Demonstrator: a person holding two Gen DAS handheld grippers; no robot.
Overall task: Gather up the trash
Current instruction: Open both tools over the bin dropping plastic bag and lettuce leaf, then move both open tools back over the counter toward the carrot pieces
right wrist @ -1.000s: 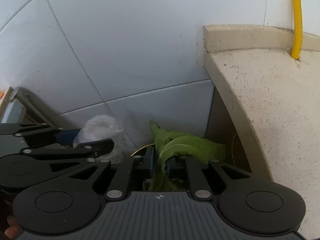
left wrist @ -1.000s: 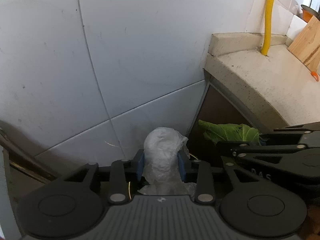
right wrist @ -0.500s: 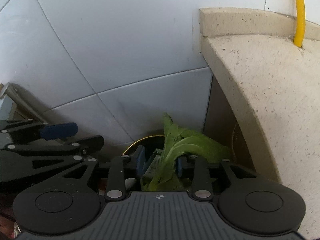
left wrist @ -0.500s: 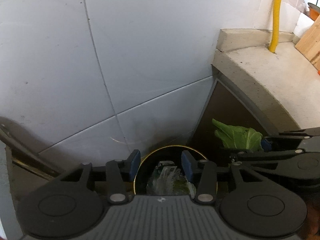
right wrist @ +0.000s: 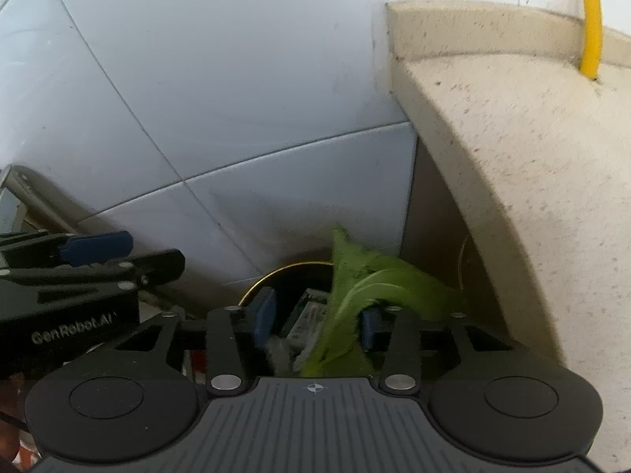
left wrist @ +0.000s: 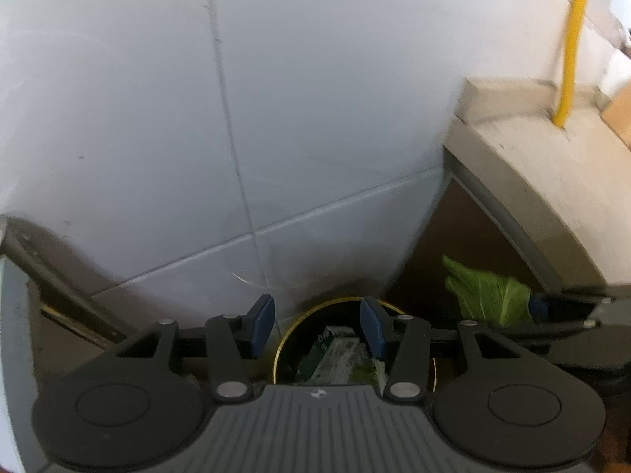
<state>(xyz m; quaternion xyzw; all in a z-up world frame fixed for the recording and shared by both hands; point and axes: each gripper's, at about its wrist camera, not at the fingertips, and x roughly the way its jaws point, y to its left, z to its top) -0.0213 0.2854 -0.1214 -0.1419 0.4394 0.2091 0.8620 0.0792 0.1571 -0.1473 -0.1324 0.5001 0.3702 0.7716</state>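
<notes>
My left gripper hangs open over a round bin with a gold rim; nothing is between its blue pads. Crumpled white and green trash lies inside the bin below it. My right gripper is beside it on the right, also over the bin's rim, and its jaws are opening. A green vegetable leaf still stands between them, draped against the right pad, clear of the left pad. In the left wrist view the leaf sticks up from the right gripper.
A white tiled wall rises just behind the bin. A speckled stone counter overhangs on the right, with a yellow pipe on it. A dark metal frame slants at the left.
The left gripper opened and the white wad dropped out of it into the bin. The right gripper's jaws spread apart, loosening their hold on the leaf.
</notes>
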